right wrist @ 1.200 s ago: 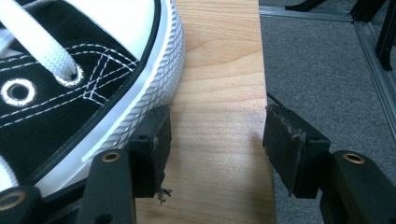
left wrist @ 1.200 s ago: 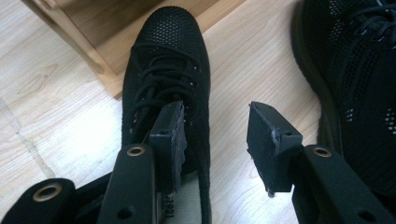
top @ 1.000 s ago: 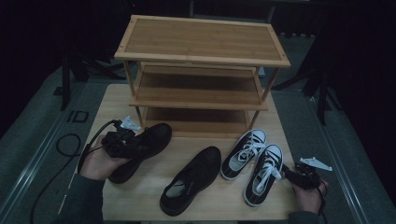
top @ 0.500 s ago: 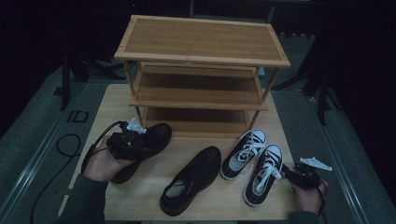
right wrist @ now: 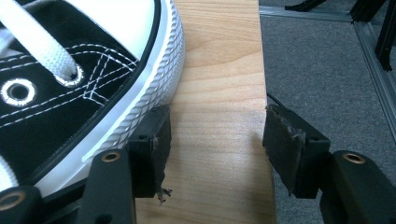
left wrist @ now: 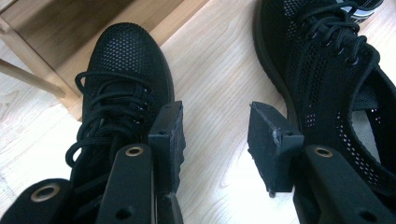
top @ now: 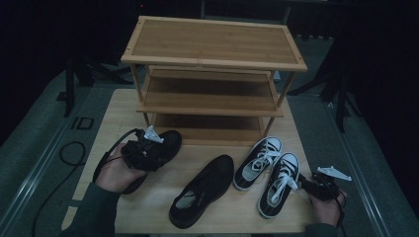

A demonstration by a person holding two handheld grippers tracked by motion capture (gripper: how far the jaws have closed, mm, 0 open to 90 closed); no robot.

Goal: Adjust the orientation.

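A black mesh lace-up shoe lies at the table's left, toe toward the shoe rack. My left gripper hovers over it, held by a hand. In the left gripper view my left gripper is open with bare tabletop between the jaws; that shoe lies beside the left jaw and a second black shoe lies to the right. My right gripper sits low beside a black-and-white sneaker. It is open, its left jaw against the sneaker's white rubber sole.
A three-tier bamboo shoe rack stands at the back of the wooden table. The second black shoe lies mid-table and another sneaker beside it. The table's right edge drops to grey floor. A cable trails left.
My left gripper has shifted slightly to the right over the left black shoe. The right gripper and all the shoes have stayed put.
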